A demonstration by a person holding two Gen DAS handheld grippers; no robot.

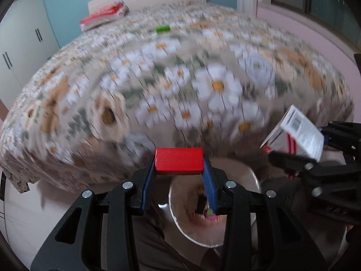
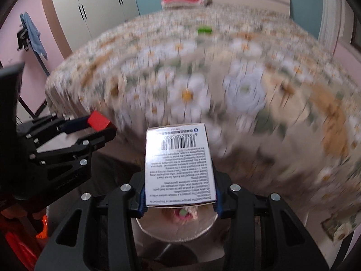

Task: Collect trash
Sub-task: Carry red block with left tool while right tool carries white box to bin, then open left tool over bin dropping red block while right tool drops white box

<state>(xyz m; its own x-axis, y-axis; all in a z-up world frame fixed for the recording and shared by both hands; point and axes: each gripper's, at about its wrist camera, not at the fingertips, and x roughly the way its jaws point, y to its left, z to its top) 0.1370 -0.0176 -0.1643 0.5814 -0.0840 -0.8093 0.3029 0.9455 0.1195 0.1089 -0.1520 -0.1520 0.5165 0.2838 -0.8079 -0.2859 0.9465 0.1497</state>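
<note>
Both hand-held grippers loaded above the bin
Left hand-held gripper [image 1: 179,169] clamps a red block [image 1: 179,160]; right hand-held gripper [image 2: 179,194] clamps a white carton [image 2: 179,164]; round bin [image 1: 252,176] below.

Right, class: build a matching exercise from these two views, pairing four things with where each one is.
Things:
1. red rectangular block
2. white printed cardboard box
3. small green block
4. red and white folded bedding

Places:
A. lying alone mid-bed on the floral cover
B. between the left gripper's jaws
C. at the headboard end of the bed
D. between the right gripper's jaws

Pairs: 1-B, 2-D, 3-A, 4-C
</note>
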